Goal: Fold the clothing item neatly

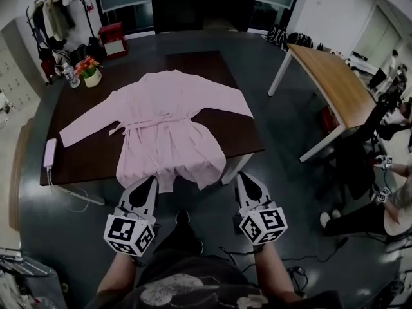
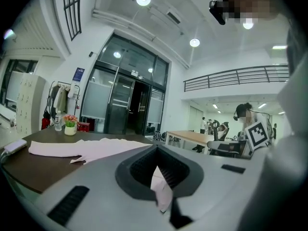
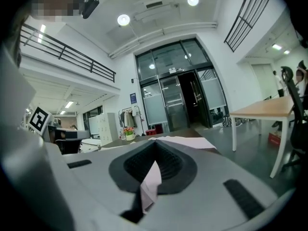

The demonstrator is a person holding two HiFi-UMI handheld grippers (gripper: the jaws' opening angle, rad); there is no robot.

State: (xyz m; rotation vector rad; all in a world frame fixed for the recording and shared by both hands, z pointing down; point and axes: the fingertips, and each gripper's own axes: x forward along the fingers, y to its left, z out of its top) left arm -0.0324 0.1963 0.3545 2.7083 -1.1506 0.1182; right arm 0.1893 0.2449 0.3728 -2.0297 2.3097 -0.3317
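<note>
left gripper (image 1: pixel 150 182) and right gripper (image 1: pixel 244 177) each pinch the near hem of the pale pink cloth robe (image 1: pixel 164 118), lying lengthwise on the dark brown table (image 1: pixel 84 153), collar pointing away; both point forward, side by side.

Flowerpot (image 1: pixel 91 76) far-left, white device (image 1: pixel 49 152) left edge; table (image 1: pixel 239 138) right free.

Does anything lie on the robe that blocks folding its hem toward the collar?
Nothing visible does. The left gripper and right gripper pinch the hem of the robe; the flower pot stands apart from the sleeve, off the cloth.
</note>
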